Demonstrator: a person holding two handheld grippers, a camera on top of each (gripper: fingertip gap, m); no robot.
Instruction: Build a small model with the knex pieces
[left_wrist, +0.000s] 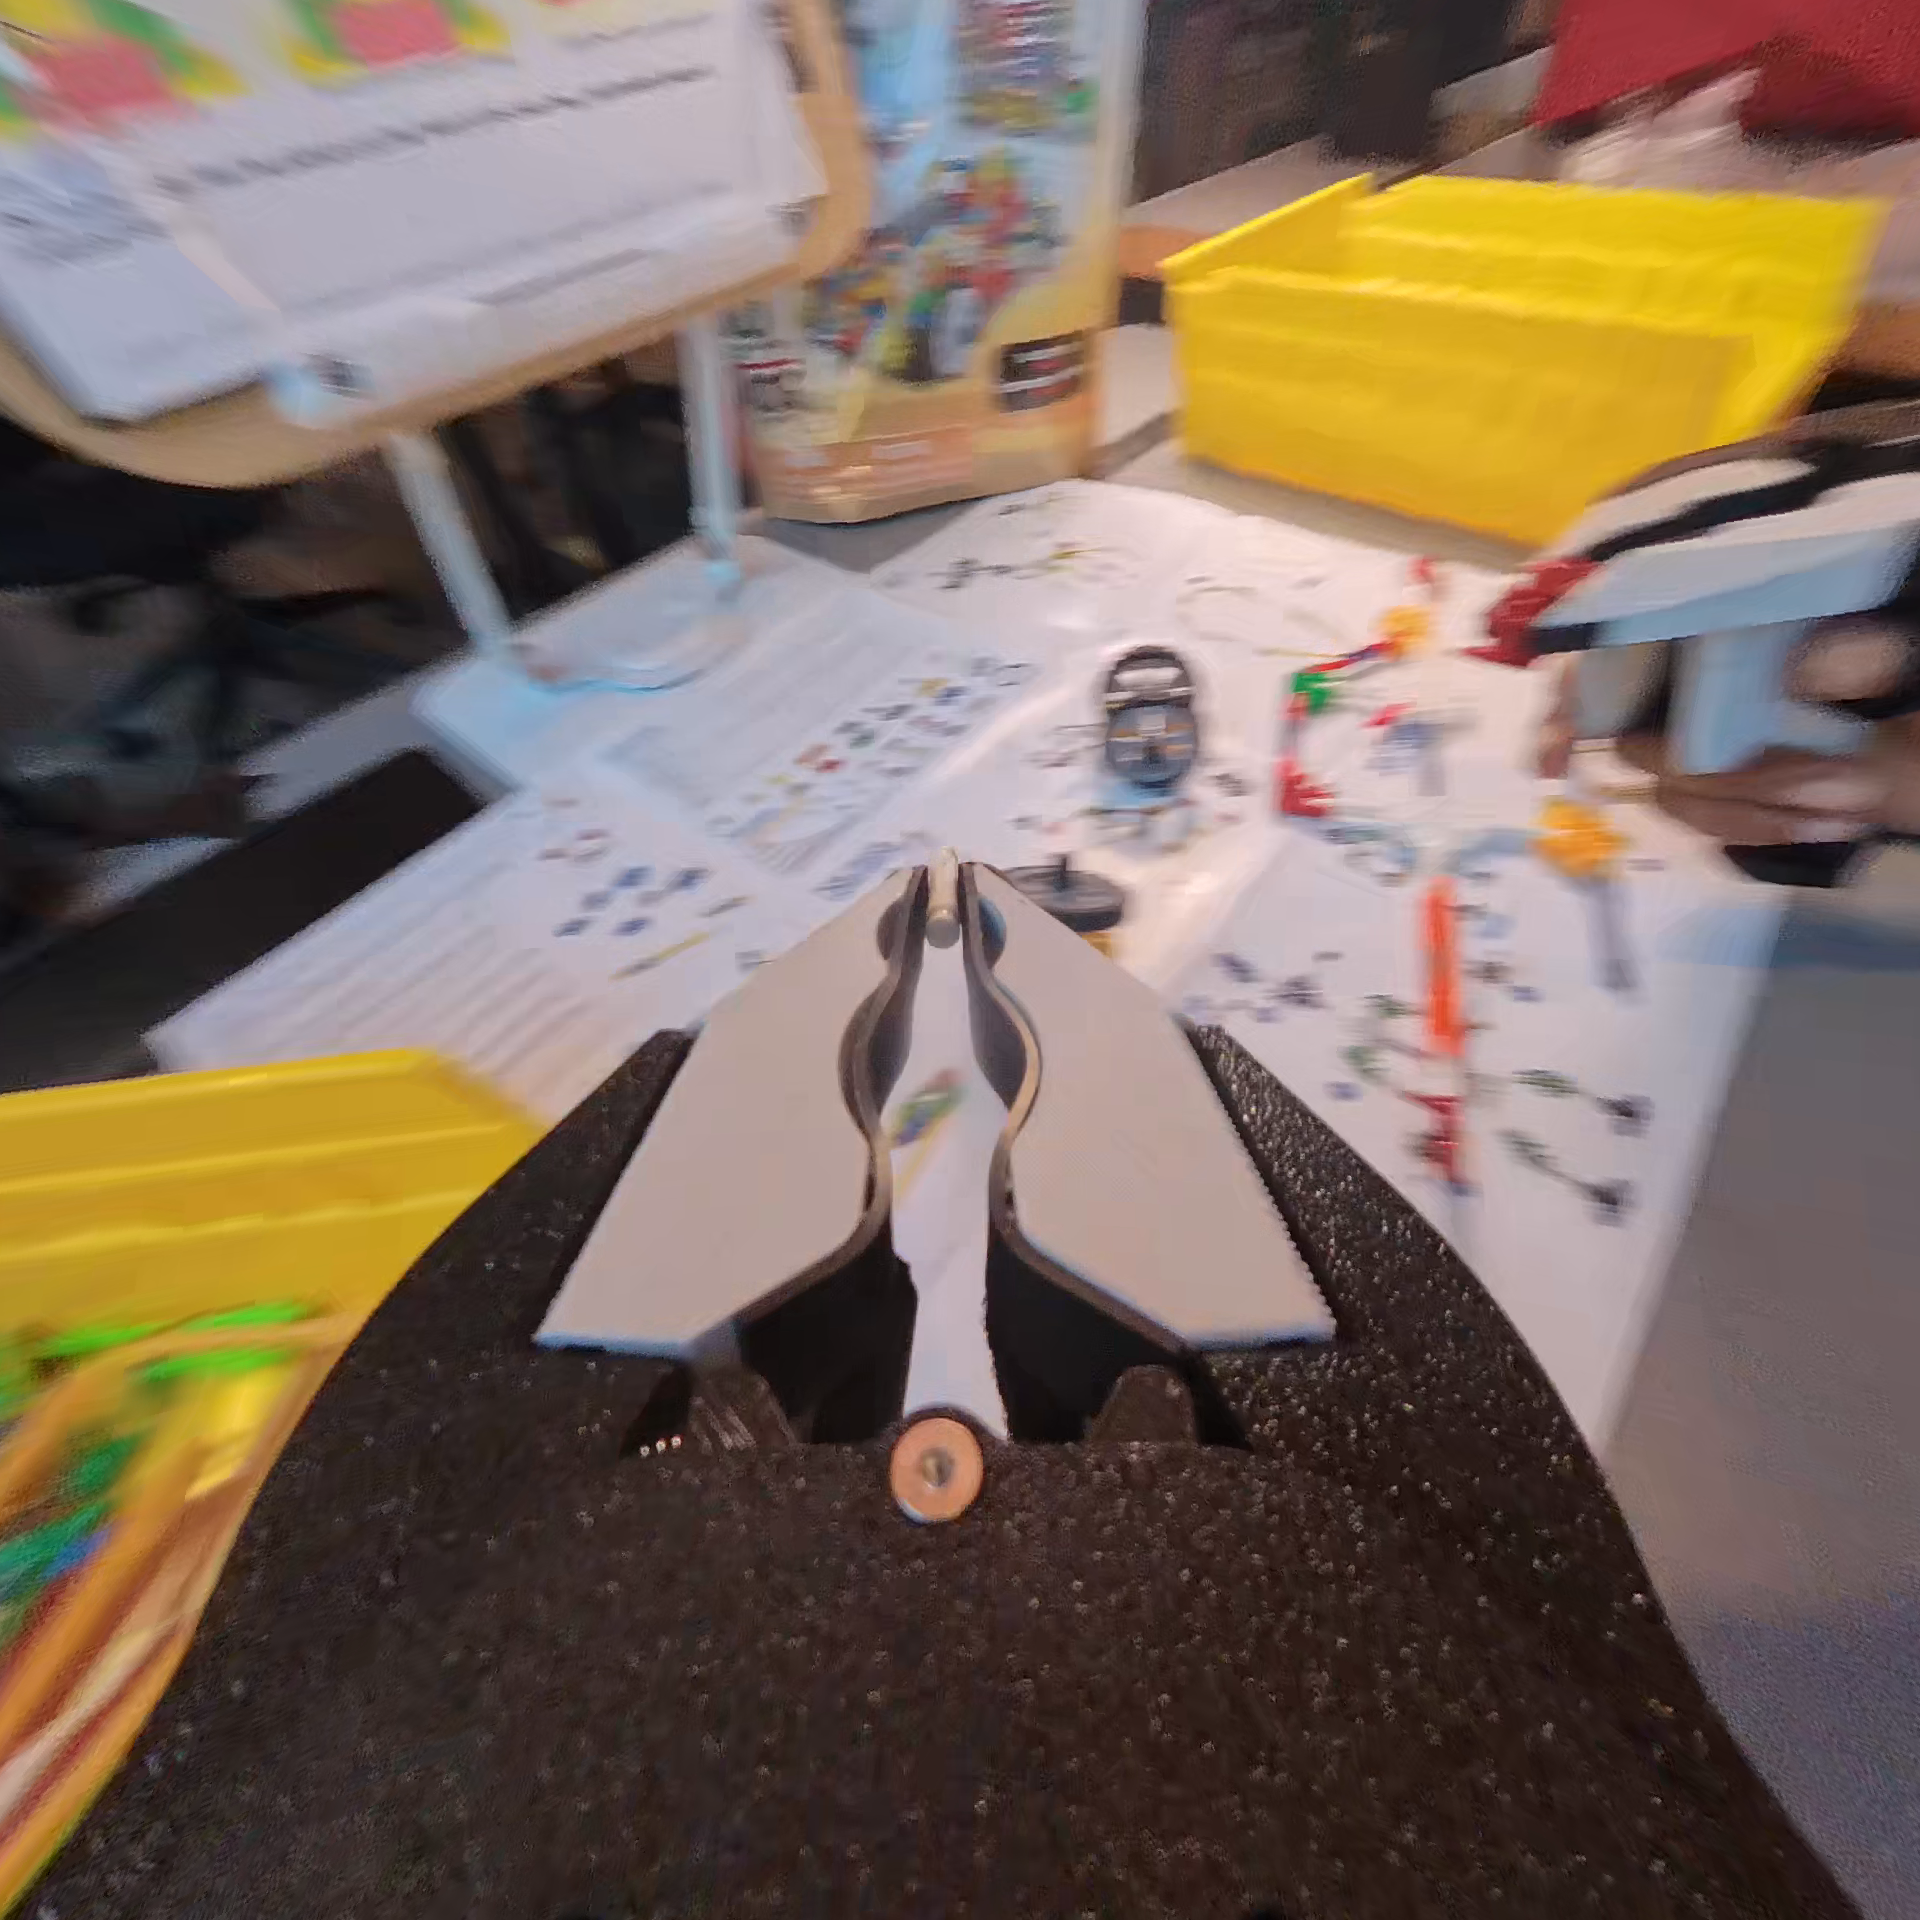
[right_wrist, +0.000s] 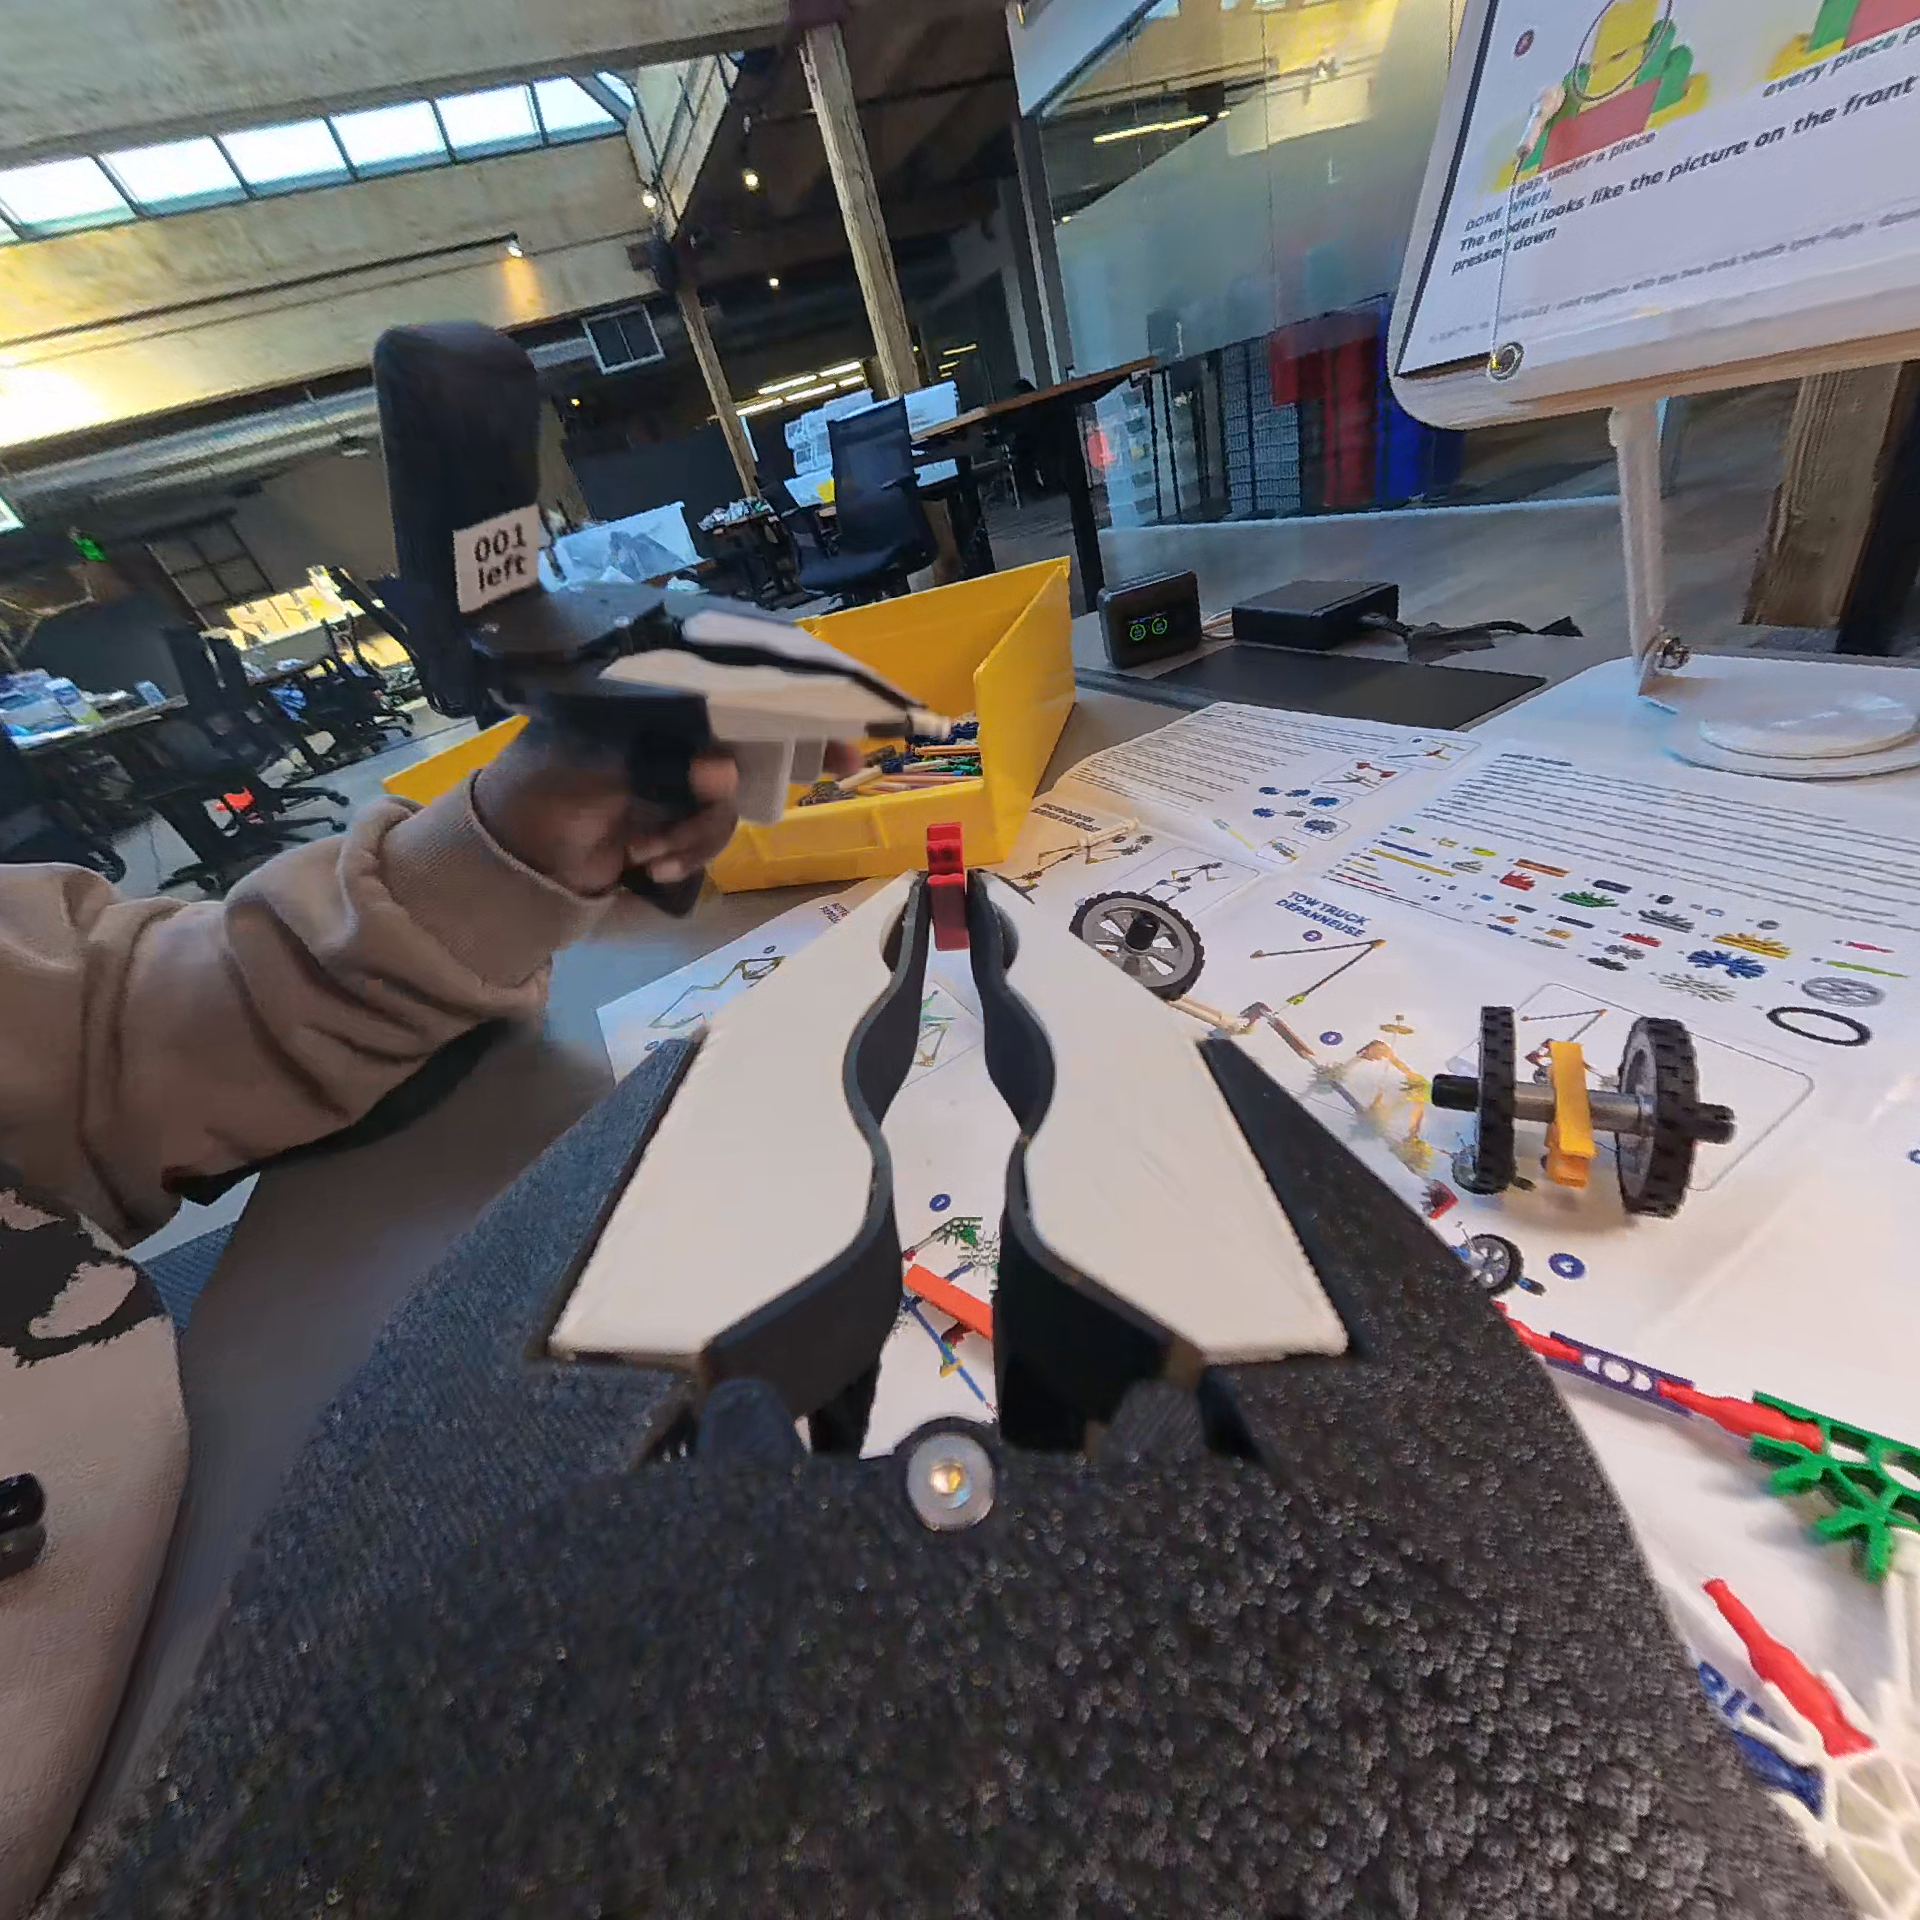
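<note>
The left tool (left_wrist: 943, 883) has its fingers pressed together on a short pale grey rod (left_wrist: 943, 902), which stands upright at the very tips and pokes out a little above them. The left wrist view is blurred by motion, so nothing finer of the rod can be made out. In the right wrist view this tool (right_wrist: 920, 719) is raised above the open yellow bin (right_wrist: 1023, 665), gripped by a hand (right_wrist: 613, 821) in a tan sleeve (right_wrist: 343, 977), with a small pale tip showing at its nose.

The right tool (right_wrist: 948, 888) pinches a small red plastic piece (right_wrist: 945, 883) between its fingertips. The piece is blocky and bright red, standing upright, its top clear of the tips. The tool hangs above the white instruction sheets (right_wrist: 1558, 831) spread over the counter (right_wrist: 644, 966).

On the sheets to the right lie a loose grey-spoked wheel (right_wrist: 1140, 943) and, nearer, an axle with two black tyres (right_wrist: 1590, 1112) and an orange clip at its middle. A green snowflake-shaped connector (right_wrist: 1860, 1475) and red rods (right_wrist: 1787, 1673) lie at the lower right. The yellow bin holds a heap of coloured rods (right_wrist: 914, 764). A tilted board with printed pages (right_wrist: 1662, 187) stands on a white stand at the right.
</note>
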